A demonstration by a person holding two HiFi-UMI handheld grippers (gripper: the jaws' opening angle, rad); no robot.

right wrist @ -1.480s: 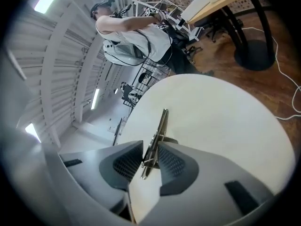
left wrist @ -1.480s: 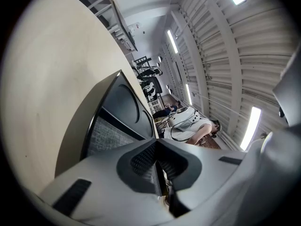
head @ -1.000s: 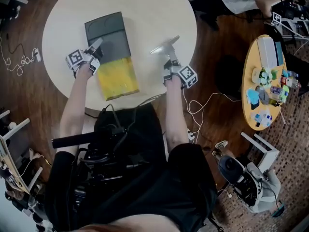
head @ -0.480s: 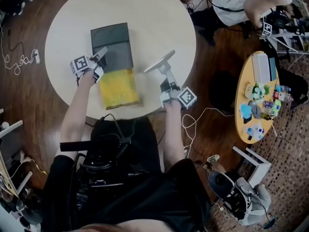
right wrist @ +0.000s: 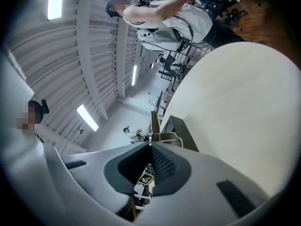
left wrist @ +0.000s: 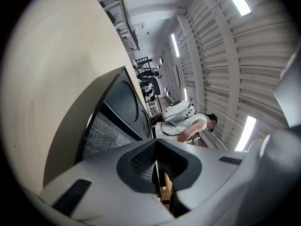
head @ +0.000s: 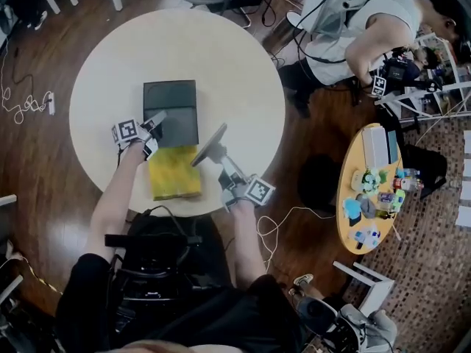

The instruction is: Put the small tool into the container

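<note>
Between clenched right fingers (head: 224, 166), small flat metal tool (head: 210, 144) now swung in off bare surface (head: 235, 72), hanging over yellow container tray (head: 173, 175) edge, near left fingers (head: 154, 121) pinching lid (head: 173, 105); release probably next.

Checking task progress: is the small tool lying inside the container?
No, the right gripper clamps the tool, raised off the table near the container.
</note>
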